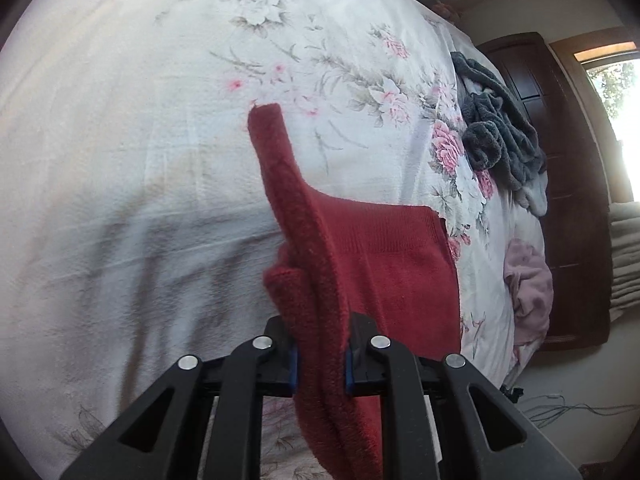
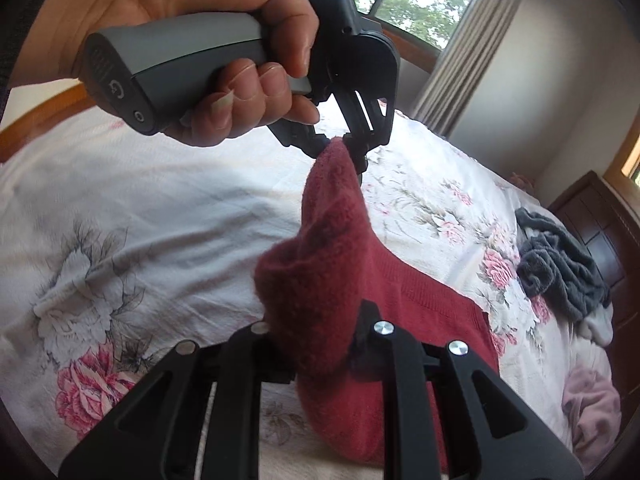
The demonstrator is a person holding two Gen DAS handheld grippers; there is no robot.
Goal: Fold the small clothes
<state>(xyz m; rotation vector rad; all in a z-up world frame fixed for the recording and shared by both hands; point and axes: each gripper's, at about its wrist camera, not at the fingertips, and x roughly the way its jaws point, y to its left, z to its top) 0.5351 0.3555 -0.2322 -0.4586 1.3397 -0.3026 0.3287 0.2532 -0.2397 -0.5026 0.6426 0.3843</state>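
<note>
A dark red knitted garment [image 1: 384, 264] hangs over a floral bed sheet [image 1: 140, 120], its lower part resting on the sheet. In the left wrist view my left gripper [image 1: 320, 344] is shut on a thick folded edge of it, and a narrow strip stands up away from the fingers. In the right wrist view my right gripper [image 2: 320, 344] is shut on the red garment [image 2: 328, 260] close to the camera. Further up, a hand [image 2: 200, 20] holds the left gripper [image 2: 348, 148], which pinches the other end of the same edge. The cloth stretches between the two.
A heap of dark grey clothes [image 2: 560, 264] and a pale pink garment [image 2: 592, 404] lie near the bed's right edge. A dark wooden cabinet [image 2: 592, 216] stands beyond them, with a window [image 2: 420, 0] and curtain [image 2: 468, 52] behind. The floral sheet [image 2: 160, 200] spreads to the left.
</note>
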